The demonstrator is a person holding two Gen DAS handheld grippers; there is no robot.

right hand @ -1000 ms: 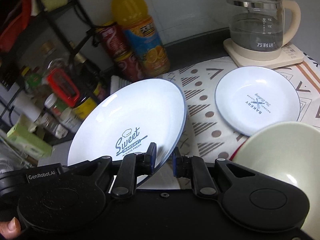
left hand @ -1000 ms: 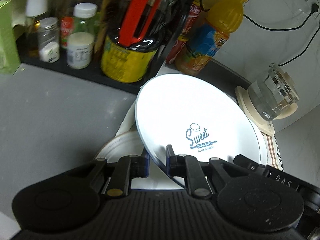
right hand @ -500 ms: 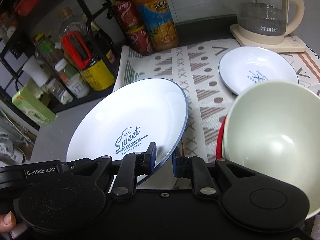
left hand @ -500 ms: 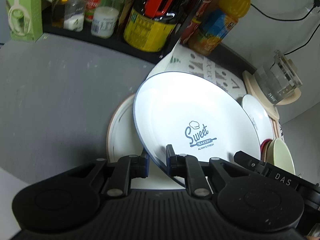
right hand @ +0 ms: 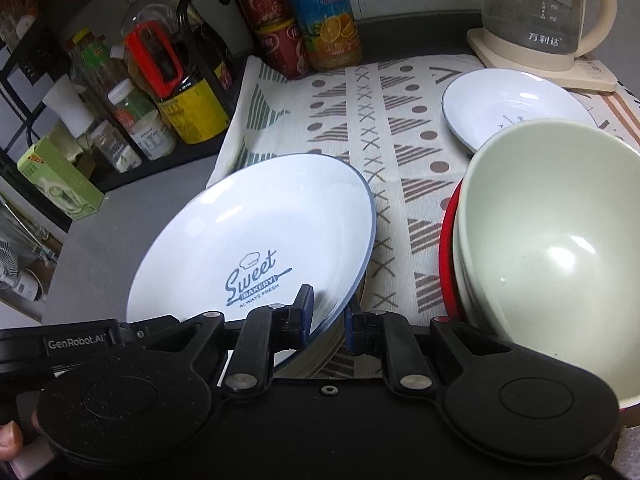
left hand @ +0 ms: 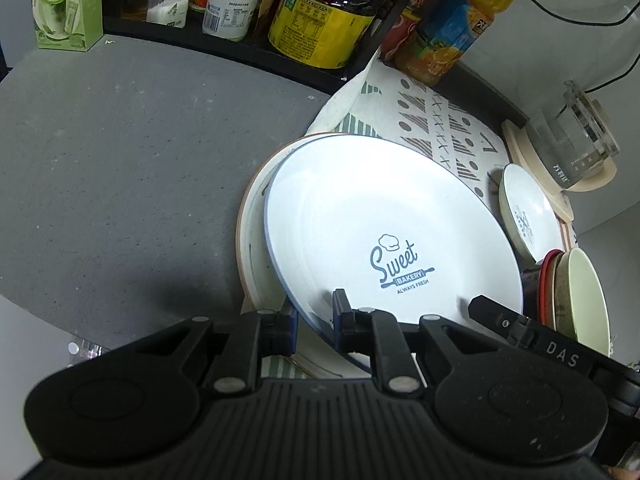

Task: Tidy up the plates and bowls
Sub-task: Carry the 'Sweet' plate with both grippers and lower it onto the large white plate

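Note:
A white plate (left hand: 380, 232) (right hand: 256, 232) printed "Sweet Bakery" is held tilted by its near rim. My left gripper (left hand: 316, 324) and my right gripper (right hand: 328, 320) are both shut on that rim, side by side. Below the plate lies a cream plate with a brown rim (left hand: 252, 240), mostly covered by it. A smaller white plate (left hand: 528, 216) (right hand: 508, 104) lies on the patterned cloth (right hand: 384, 128) to the right. A pale green bowl (left hand: 576, 296) (right hand: 552, 248) sits nested in a red bowl (right hand: 446, 248) at the right, close to my right gripper.
A black rack with sauce bottles and jars (right hand: 160, 92) stands at the back left, with a green carton (left hand: 60, 4) at its end. An orange juice bottle (right hand: 324, 12) and red cans (right hand: 272, 20) stand behind the cloth. A glass kettle (right hand: 548, 16) is at the back right. Grey counter (left hand: 120, 160) lies left.
The Sweet Bakery plate, held by both grippers throughout, has come toward me and down over the brown-rimmed plate. The rack and bottles now look farther away.

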